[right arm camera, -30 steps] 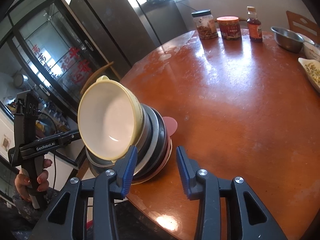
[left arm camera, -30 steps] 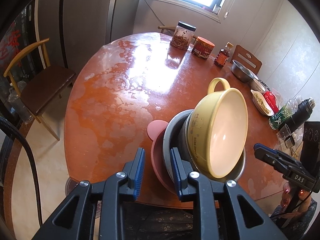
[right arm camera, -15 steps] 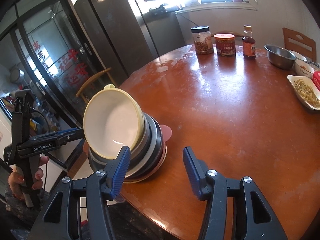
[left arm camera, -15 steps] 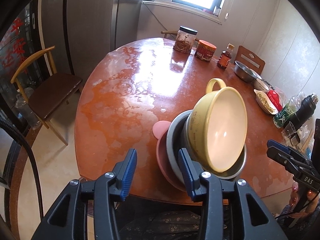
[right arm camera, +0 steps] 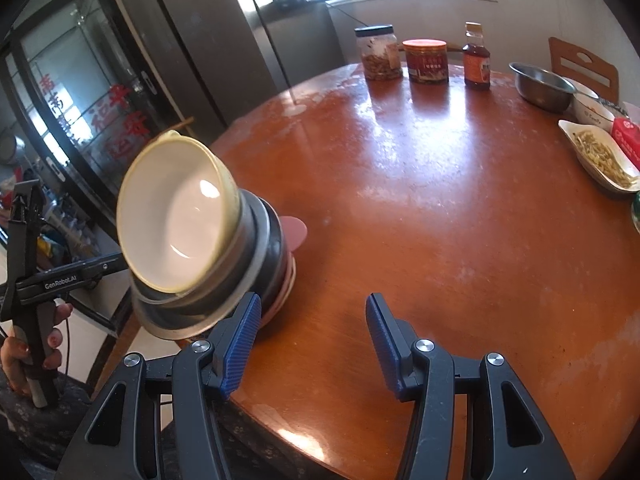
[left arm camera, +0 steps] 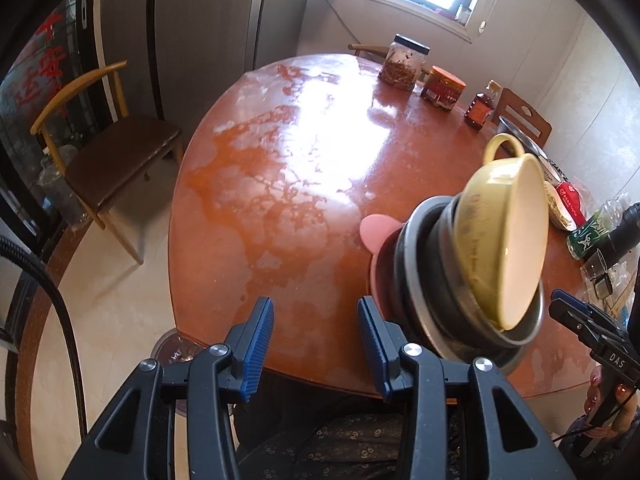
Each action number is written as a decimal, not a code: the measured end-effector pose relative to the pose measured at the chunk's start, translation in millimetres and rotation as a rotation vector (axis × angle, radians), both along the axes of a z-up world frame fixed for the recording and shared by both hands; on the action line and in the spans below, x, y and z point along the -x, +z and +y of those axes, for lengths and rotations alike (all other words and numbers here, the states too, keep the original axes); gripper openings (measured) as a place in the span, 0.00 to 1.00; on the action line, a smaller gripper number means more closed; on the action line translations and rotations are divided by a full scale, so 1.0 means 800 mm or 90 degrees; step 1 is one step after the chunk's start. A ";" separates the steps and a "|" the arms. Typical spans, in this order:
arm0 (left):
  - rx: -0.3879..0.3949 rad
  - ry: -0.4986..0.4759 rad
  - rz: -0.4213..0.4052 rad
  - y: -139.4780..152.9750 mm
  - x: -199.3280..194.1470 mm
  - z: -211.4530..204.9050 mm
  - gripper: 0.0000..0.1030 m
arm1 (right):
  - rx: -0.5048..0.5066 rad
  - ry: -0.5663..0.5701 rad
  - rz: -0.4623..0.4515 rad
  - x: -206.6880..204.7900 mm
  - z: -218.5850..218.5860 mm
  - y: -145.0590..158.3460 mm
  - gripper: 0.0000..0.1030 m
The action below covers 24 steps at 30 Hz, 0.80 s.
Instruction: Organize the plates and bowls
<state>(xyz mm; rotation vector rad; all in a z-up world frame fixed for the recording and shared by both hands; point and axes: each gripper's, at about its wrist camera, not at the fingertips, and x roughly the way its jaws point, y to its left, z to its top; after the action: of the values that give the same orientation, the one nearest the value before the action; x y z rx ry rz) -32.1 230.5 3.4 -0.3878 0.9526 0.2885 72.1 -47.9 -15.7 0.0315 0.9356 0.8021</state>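
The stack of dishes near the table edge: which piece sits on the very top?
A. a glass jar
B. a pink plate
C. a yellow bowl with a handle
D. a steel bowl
C. The yellow bowl with a handle is the uppermost piece of the stack, its white inside showing; the steel bowl and the pink plate lie under it.

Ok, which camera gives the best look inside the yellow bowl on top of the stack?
The right wrist view: the yellow bowl faces that camera, showing its whole white inside. The left wrist view catches it mostly from the side, plus its handle.
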 end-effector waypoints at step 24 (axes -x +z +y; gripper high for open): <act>0.034 -0.114 -0.001 -0.026 -0.047 0.000 0.42 | -0.007 0.055 0.043 -0.015 0.038 -0.035 0.55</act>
<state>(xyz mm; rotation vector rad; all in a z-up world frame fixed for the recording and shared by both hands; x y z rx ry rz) 5.5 230.2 -17.7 -0.3496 0.9884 0.0998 84.2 -17.3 -43.8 0.0276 1.0019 0.8903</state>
